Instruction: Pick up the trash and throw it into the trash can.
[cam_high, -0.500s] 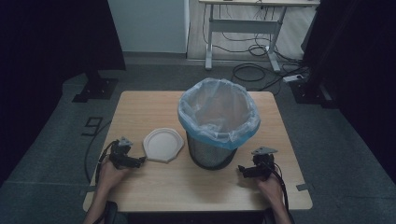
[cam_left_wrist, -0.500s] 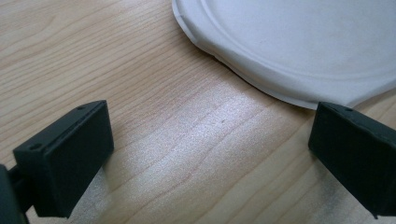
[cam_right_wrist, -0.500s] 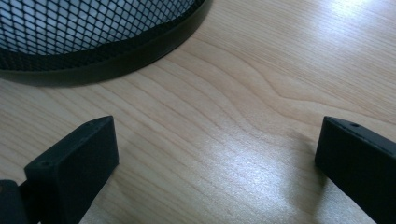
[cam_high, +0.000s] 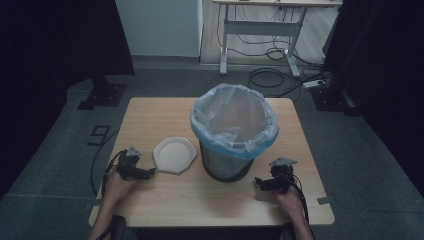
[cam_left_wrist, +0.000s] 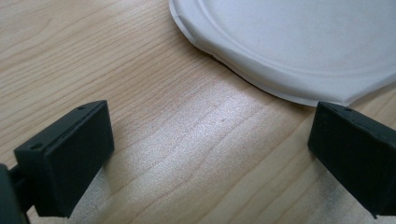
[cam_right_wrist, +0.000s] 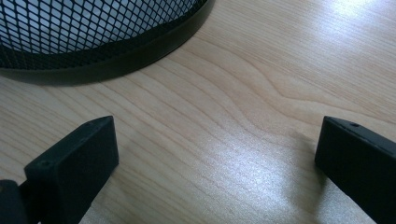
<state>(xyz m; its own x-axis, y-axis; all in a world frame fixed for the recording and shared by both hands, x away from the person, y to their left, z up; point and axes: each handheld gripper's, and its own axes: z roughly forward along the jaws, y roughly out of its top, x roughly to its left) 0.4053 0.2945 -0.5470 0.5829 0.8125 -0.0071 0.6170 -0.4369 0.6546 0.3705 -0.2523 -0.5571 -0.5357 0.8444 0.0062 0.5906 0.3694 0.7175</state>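
Near the middle of the high view, a black mesh bin (cam_high: 226, 162) lined with a clear and blue plastic bag (cam_high: 234, 120) is standing on the wooden table (cam_high: 155, 120). Just left of the bin, a white paper plate (cam_high: 174, 155) is lying flat on the wood. At lower left, the person's left hand (cam_high: 116, 185) is holding the left gripper (cam_high: 148, 173) low over the table, pointing toward the plate; in the left gripper view its jaws are standing wide apart and gripping nothing, with the plate's rim just beyond them at upper right. At lower right, the right hand (cam_high: 287, 197) is holding the right gripper (cam_high: 259, 183) near the bin's base, jaws likewise spread wide and empty, with the mesh wall showing at upper left of the right gripper view.
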